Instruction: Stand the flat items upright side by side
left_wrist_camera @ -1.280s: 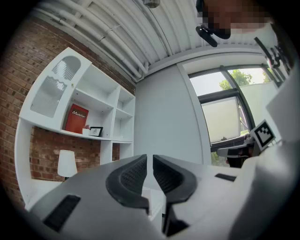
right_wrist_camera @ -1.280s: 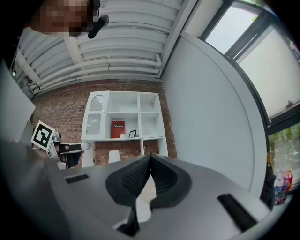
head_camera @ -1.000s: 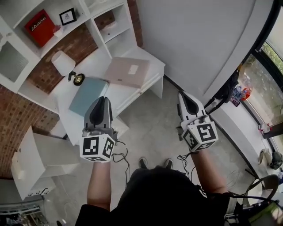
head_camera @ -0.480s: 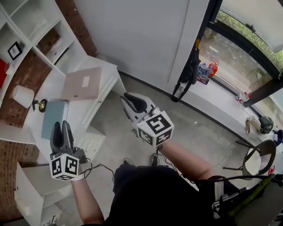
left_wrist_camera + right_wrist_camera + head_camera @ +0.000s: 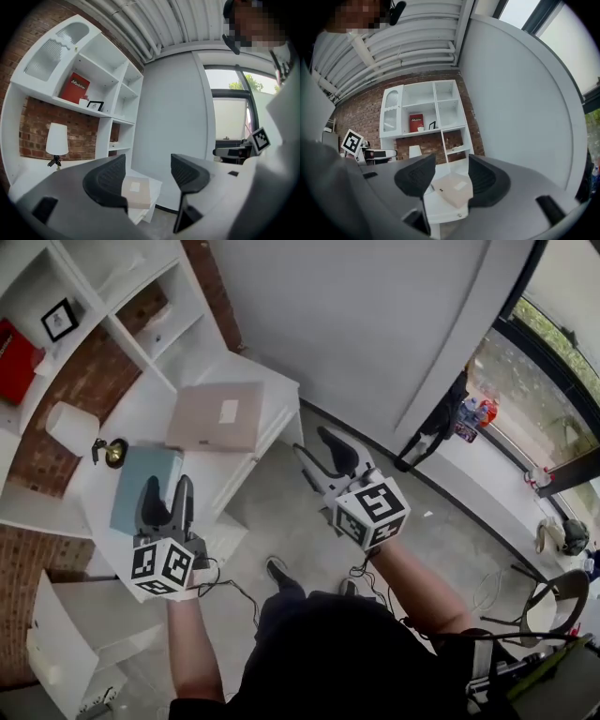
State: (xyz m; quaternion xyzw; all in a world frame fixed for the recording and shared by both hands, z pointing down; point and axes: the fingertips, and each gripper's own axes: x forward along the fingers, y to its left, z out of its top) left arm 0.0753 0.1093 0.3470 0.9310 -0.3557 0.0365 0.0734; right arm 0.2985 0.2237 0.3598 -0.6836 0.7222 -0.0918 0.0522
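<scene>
a: status on the grippers vs a second ago?

b: both were pinched closed then and half a second back. now both have just been opening. left gripper (image 5: 167, 486) jaws stand wide apart, right gripper (image 5: 317, 444) jaws about half apart. nothing held, nothing between the pads in either gripper view, only far background.

a: task items?

b: beige flat item (image 5: 214, 416) and teal flat item (image 5: 141, 486) both lie flat on the white desk (image 5: 150, 413), side by side, teal nearer the person. same layout as in the earlier frames, neither one stood up.

a: gripper positions?

b: a second ago the two were level with each other mid-frame. now the left sits lower left in the head view and its jaws overlap the near edge of the teal item. can't tell contact from that view, and its own view shows free air with the beige item far off between the jaws. the right is centre frame over the floor, well apart from the desk, with the beige item framed between its jaws at a distance.

a: anything else changed?

b: head view swung, so the desk sits further into frame than half a second ago. lamp (image 5: 70, 427), red box (image 5: 14, 362) and picture frame (image 5: 59, 320) are unmoved.
</scene>
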